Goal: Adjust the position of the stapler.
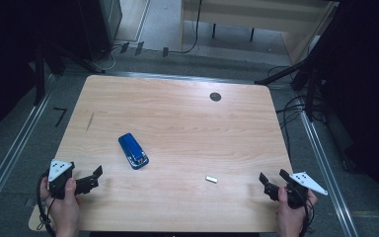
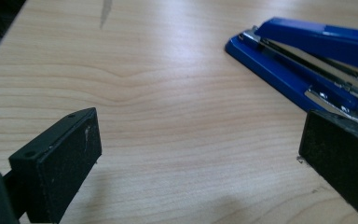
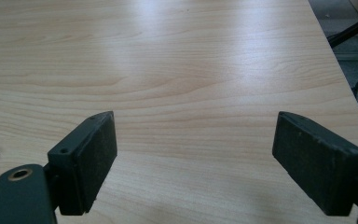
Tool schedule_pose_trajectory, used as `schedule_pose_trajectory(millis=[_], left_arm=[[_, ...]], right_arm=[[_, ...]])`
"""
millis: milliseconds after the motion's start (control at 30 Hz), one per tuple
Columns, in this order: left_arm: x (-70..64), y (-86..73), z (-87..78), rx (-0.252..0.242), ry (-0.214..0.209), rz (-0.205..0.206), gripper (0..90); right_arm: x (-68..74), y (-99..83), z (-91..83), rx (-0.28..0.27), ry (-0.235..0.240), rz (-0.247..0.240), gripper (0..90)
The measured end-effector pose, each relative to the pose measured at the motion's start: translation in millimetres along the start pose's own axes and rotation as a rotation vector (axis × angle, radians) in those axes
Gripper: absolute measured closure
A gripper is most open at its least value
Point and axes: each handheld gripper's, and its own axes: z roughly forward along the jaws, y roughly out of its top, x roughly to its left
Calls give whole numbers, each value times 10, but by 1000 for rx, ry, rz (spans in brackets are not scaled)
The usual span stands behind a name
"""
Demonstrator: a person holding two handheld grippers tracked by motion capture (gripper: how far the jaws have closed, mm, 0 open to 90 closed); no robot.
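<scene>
Both grippers, left (image 1: 93, 178) and right (image 1: 271, 182), are waiting wide open and empty; the stapler (image 1: 133, 151) is probably sliding away if one jaw is pushing it first

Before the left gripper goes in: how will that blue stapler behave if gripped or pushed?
The blue stapler looks rigid, with metal parts, so probably fairly heavy for its size. Lying flat on its long base on the table, it should slide, not roll or tip. Its top arm appears hinged above the base, so a grip from above may squeeze it shut.
</scene>
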Motion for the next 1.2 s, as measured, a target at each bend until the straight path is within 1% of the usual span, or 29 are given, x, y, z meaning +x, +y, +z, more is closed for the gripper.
schedule_pose_trajectory(millis=[33, 67, 100, 133, 167, 200, 233, 267, 333, 367, 400, 433, 467, 500, 567, 600, 633, 667, 700, 733, 867, 900, 933, 967, 1000, 1033, 1133, 1167, 1200], left_arm=[[-26, 1, 13, 11, 24, 3, 0], [-39, -1, 11, 1, 36, -14, 0], [-39, -1, 11, 1, 36, -14, 0], [-55, -7, 9, -23, 51, -34, 0], [-75, -9, 7, -39, 73, -42, 0], [-95, -9, 8, -46, 91, -40, 0], [-110, -4, 22, -36, 101, -34, 30], [-102, 0, 29, -29, 84, -29, 33], [-98, 3, 32, -17, 76, -21, 33], [-98, 3, 32, -17, 76, -21, 33], [-95, 7, 36, -9, 69, -12, 30], [-95, 7, 36, -9, 69, -12, 16], [-107, 18, 51, -5, 56, 4, 0], [-112, 22, 61, -4, 59, 8, 0], [-120, 24, 67, -4, 65, 12, 0], [-126, 23, 68, -7, 66, 20, 0], [-133, 21, 64, -6, 68, 28, 0], [-146, 19, 63, 3, 66, 41, 0], [-146, 19, 63, 3, 66, 41, 0], [-146, 19, 67, 12, 55, 47, 0], [-136, 24, 76, 25, 49, 40, 0], [-134, 24, 77, 29, 47, 40, 0], [-133, 23, 74, 27, 46, 41, 0], [-133, 23, 74, 27, 46, 41, 0], [-135, 22, 70, 25, 47, 39, 0], [-134, 20, 66, 23, 45, 42, 0], [-128, 21, 67, 23, 34, 41, 0], [-124, 22, 71, 24, 32, 41, 0], [-124, 23, 71, 26, 31, 39, 0]], right_arm=[[11, 1, 3, 0, -3, 4, 144], [20, -1, 7, 3, -16, 6, 145], [20, -1, 7, 3, -16, 6, 145], [44, 9, 22, 14, -17, 18, 147], [44, 9, 22, 14, -17, 18, 147], [63, 24, 31, 17, -6, 16, 146], [123, 65, 52, 26, 7, 11, 147], [159, 89, 57, 30, 25, 6, 147], [254, 138, 64, 22, 41, -27, 156], [254, 138, 64, 22, 41, -27, 156], [367, 180, 71, 33, 44, -62, 160], [367, 180, 71, 33, 44, -62, 160], [469, 212, 88, 45, 47, -97, 165], [514, 226, 101, 47, 49, -106, 169], [552, 242, 113, 50, 56, -110, 168], [629, 272, 140, 55, 67, -111, 168], [629, 272, 140, 55, 67, -111, 168], [706, 301, 170, 58, 79, -127, 164], [706, 301, 170, 58, 79, -127, 164], [783, 326, 201, 61, 89, -142, 162], [882, 366, 246, 59, 116, -156, 161], [917, 380, 264, 61, 121, -151, 161], [993, 411, 307, 63, 139, -148, 162], [993, 411, 307, 63, 139, -148, 162], [1071, 438, 358, 66, 155, -160, 162], [1071, 438, 358, 66, 155, -160, 162], [1209, 480, 450, 84, 170, -177, 162], [1209, 480, 450, 84, 170, -177, 162], [1267, 505, 476, 89, 181, -188, 162]])
